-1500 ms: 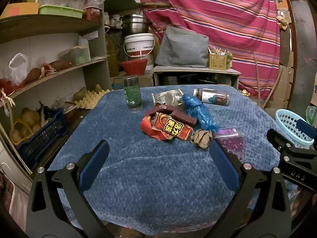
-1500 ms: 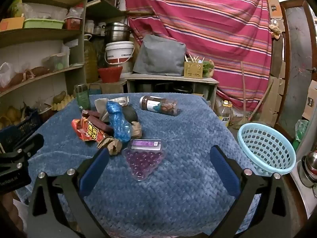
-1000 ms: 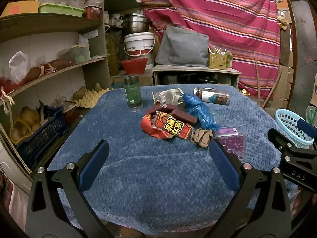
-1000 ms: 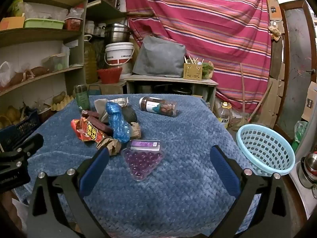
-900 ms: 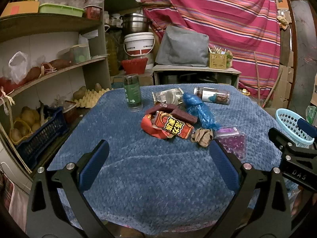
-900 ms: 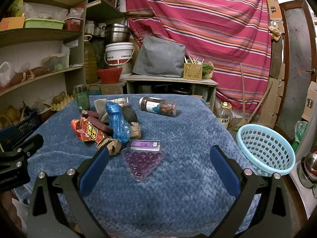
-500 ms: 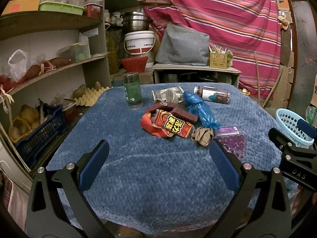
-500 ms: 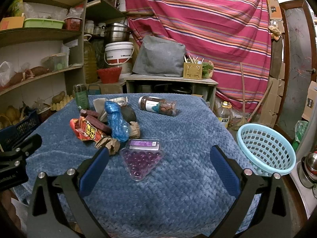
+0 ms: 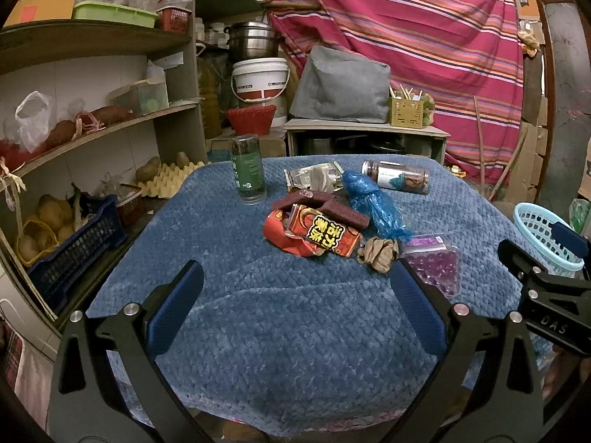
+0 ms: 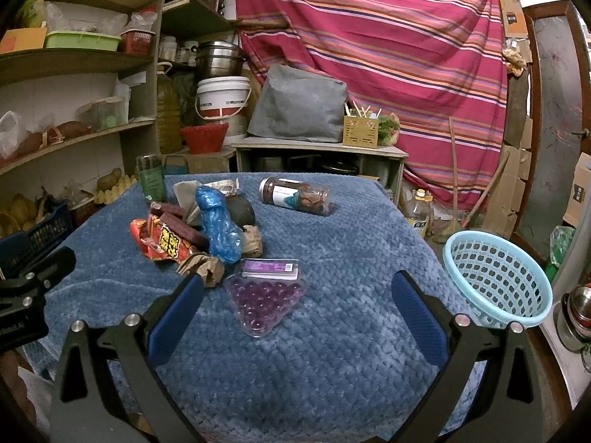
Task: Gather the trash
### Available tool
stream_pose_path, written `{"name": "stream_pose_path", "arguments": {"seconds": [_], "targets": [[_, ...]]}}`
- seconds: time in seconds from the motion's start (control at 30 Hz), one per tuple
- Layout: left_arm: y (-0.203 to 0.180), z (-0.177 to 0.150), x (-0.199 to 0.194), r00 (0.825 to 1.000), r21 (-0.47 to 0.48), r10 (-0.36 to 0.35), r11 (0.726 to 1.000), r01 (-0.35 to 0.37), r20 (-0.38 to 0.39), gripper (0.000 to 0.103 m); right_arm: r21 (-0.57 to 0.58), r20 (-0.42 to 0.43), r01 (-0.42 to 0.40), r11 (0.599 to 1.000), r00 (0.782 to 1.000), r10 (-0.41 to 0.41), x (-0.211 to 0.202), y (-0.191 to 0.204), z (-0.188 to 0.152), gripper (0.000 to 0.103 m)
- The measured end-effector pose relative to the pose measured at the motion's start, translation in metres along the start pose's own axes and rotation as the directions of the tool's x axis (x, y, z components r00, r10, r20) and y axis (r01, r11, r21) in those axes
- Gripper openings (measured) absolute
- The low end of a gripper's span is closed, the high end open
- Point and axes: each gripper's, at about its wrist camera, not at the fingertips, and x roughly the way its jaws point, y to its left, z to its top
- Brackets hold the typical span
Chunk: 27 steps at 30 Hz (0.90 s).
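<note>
I hold the left gripper (image 9: pixel 295 310) and right gripper (image 10: pixel 295 310) above the blue tablecloth (image 9: pixel 295 332), both jaws spread wide and empty; the trash lies mid-table: red wrapper (image 9: pixel 314 234), blue bag (image 9: pixel 373 203), crumpled paper (image 9: pixel 378 253), bead tray (image 10: pixel 264 297) nearest; the basket (image 10: pixel 495 277) stands off the table's right edge.

Partly hidden behind the blue bag (image 10: pixel 218 226): a dark round lump (image 10: pixel 241 209) (kind unclear). Beside it, jar (image 10: pixel 294 196) label print too small to read.
</note>
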Motion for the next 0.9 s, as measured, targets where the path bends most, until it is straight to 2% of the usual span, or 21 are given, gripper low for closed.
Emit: {"name": "stream_pose_path", "arguments": {"seconds": [0.9], "targets": [[-0.0001,-0.0018,0.001,1.0,-0.004,-0.001,1.0,0.001,0.0,0.098,-0.004,0.003,0.002,1.0,1.0,-0.002,-0.0005,0.0014,0.0001,0.099]]}}
